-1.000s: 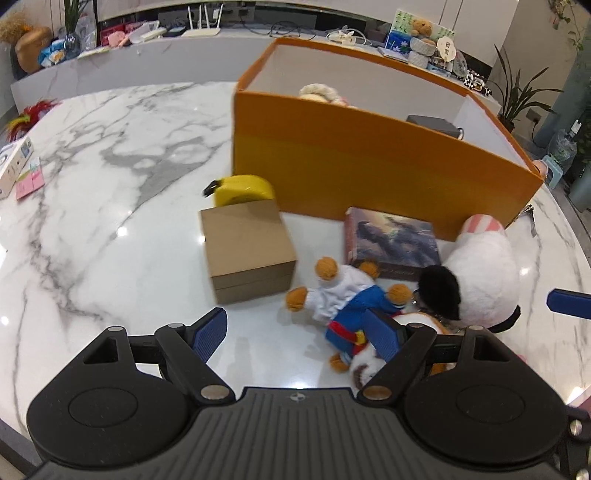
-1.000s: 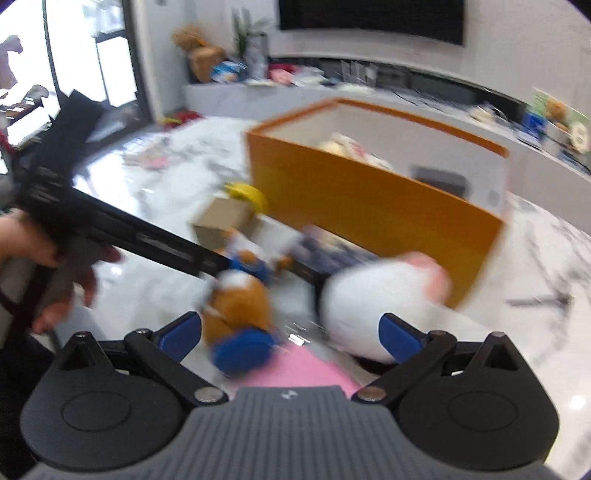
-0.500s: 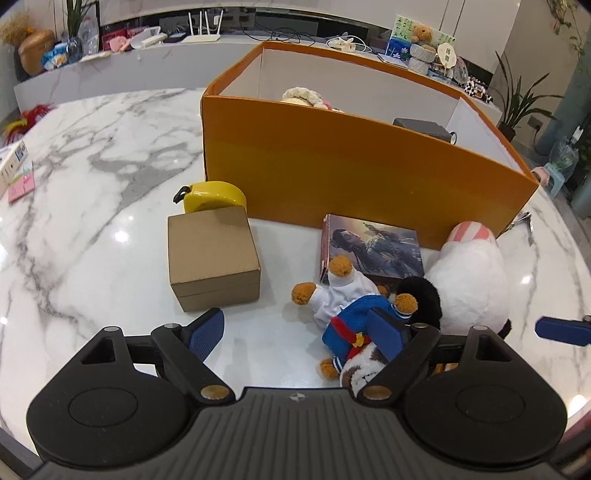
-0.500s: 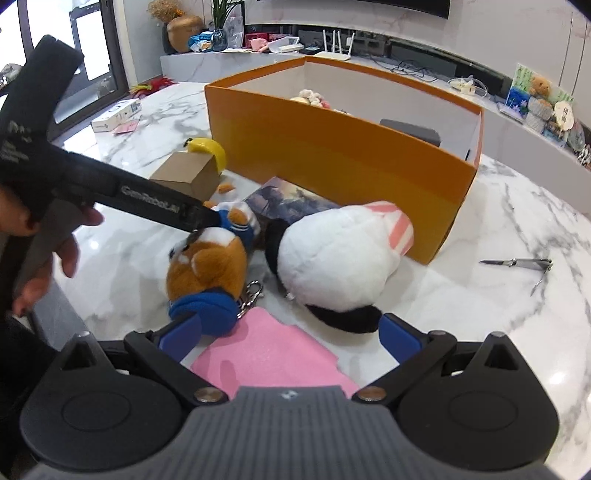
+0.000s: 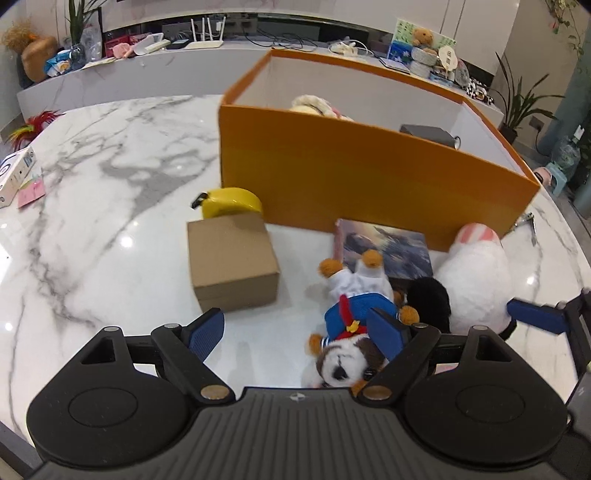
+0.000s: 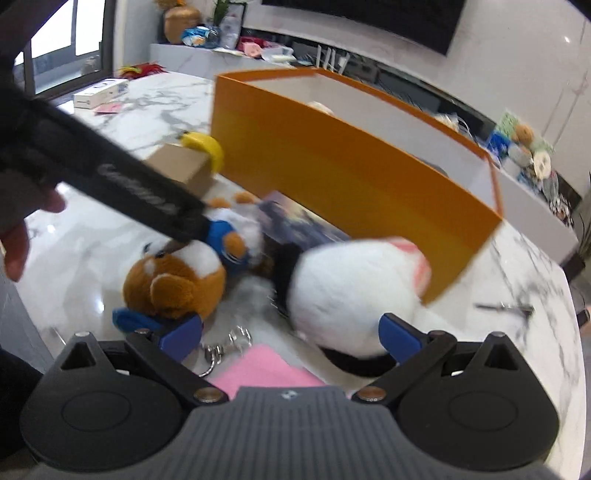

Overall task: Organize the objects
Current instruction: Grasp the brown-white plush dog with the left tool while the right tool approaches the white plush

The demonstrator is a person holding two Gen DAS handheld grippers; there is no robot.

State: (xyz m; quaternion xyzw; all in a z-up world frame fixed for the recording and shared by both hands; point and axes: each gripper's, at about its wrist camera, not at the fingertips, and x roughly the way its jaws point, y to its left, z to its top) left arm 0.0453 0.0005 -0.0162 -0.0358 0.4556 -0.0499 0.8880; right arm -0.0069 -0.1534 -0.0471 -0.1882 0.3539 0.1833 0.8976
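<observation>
A white marble table [image 5: 110, 192] with grey veins fills the foreground, its polished top throwing back small bright spots of ceiling light. Behind it runs a long pale counter [image 5: 155, 74] crowded with clutter (a white router [image 5: 205, 37] with upright antennas among it). Potted plants [image 5: 524, 99] stand at the right by white wall panels [image 5: 476, 22]. In the right wrist view a dark screen [image 6: 369, 18] hangs on the white wall, and a window [image 6: 55, 48] lets in daylight at the left.
</observation>
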